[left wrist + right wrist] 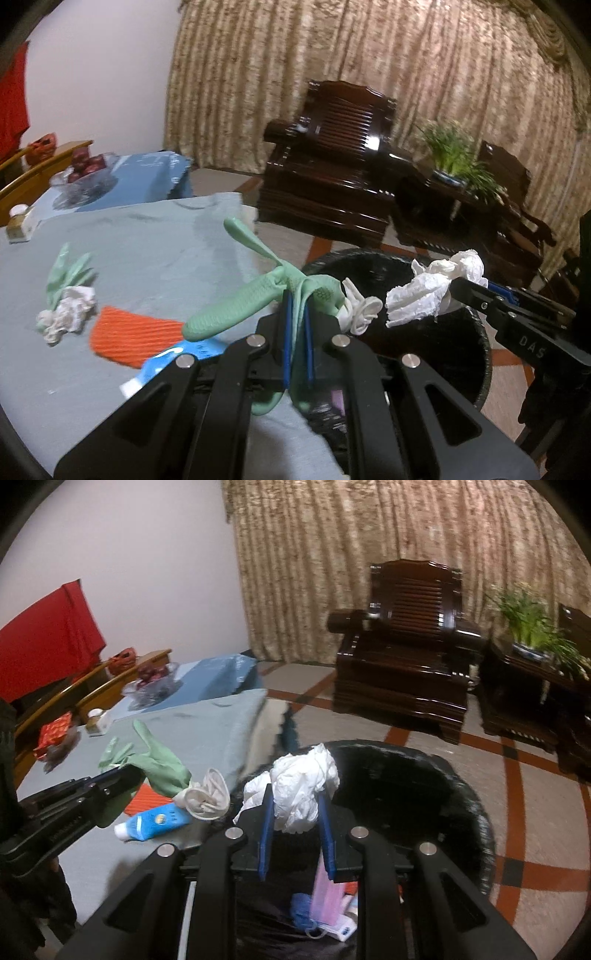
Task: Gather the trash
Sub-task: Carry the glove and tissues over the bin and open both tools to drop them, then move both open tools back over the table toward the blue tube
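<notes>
My left gripper (297,325) is shut on a green rubber glove (236,310) with a white cuff, held at the table's edge beside the black trash bin (484,354). My right gripper (295,812) is shut on a crumpled white tissue (303,786), held over the bin's (476,812) mouth. In the left wrist view the tissue (432,291) hangs from the right gripper (458,291). In the right wrist view the glove (162,764) hangs from the left gripper (125,775). A pink mask (325,893) and other trash lie inside the bin.
On the grey-blue tablecloth (147,236) lie a second green glove with tissue (66,299), an orange ribbed piece (129,336) and a blue tube (151,823). A glass fruit bowl (85,177) stands at the back. A dark wooden armchair (332,166) and a plant (458,155) stand beyond.
</notes>
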A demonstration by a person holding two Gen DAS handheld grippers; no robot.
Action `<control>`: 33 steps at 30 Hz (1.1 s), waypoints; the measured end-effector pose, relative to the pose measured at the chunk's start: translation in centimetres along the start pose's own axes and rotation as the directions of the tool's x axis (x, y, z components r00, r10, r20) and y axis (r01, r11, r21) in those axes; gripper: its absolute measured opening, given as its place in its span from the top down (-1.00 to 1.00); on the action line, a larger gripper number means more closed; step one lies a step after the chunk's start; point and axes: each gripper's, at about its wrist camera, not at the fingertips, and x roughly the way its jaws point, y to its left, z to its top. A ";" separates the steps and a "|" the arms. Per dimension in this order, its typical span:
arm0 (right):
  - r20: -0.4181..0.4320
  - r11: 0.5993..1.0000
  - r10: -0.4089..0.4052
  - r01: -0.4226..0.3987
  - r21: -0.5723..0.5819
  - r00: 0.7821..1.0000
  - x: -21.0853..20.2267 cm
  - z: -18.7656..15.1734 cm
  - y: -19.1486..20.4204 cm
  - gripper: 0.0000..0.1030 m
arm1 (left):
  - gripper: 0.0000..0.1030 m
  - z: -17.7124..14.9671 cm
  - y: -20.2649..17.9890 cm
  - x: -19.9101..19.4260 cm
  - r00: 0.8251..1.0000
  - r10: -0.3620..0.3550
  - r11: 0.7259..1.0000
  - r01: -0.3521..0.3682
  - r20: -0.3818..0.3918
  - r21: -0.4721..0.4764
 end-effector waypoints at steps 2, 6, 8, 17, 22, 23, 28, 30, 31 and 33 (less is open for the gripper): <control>-0.003 1.000 -0.017 0.017 0.008 1.000 -0.1 -0.2 -0.8 0.57 | 0.90 0.0 -1.1 0.7 1.000 -0.013 1.000 0.013 -0.010 0.019; -0.017 0.998 -0.054 0.054 0.024 0.998 0.0 -1.1 -2.3 0.57 | 0.90 -0.4 -3.0 2.2 0.999 -0.033 0.998 0.035 -0.041 0.054; -0.027 0.997 -0.066 0.067 0.037 0.997 0.1 -1.6 -3.0 0.57 | 0.90 -0.6 -3.6 2.8 0.998 -0.039 0.997 0.043 -0.056 0.066; -0.065 0.993 -0.103 0.107 0.057 0.993 0.6 -2.6 -4.5 0.55 | 0.86 -1.1 -5.2 4.9 0.988 -0.096 0.991 0.106 -0.119 0.083; -0.074 0.989 -0.132 0.137 0.062 0.988 0.3 -3.0 -4.9 0.17 | 0.44 -1.5 -4.7 5.5 0.980 -0.135 0.989 0.143 -0.147 0.049; -0.075 0.988 -0.137 0.141 0.062 0.988 0.3 -3.0 -5.1 0.13 | 0.36 -1.6 -4.3 5.3 0.981 -0.134 0.989 0.141 -0.144 0.041; -0.053 0.985 -0.155 0.158 0.064 0.986 -0.1 -2.9 -4.9 -0.75 | -0.54 -1.3 -3.1 3.6 0.989 -0.131 0.991 0.133 -0.071 0.024; -0.051 0.985 -0.155 0.158 0.063 0.987 0.0 -2.8 -4.6 -0.78 | -0.55 -0.9 -2.9 3.2 0.989 -0.138 0.990 0.139 -0.058 0.022; -0.051 0.986 -0.153 0.156 0.065 0.987 0.0 -2.7 -4.5 -0.79 | -0.55 -0.8 -2.8 3.1 0.989 -0.137 0.990 0.138 -0.058 0.023; -0.048 0.987 -0.146 0.149 0.062 0.988 0.0 -2.5 -4.2 -0.79 | -0.55 -0.6 -2.4 2.7 0.989 -0.137 0.990 0.139 -0.051 0.020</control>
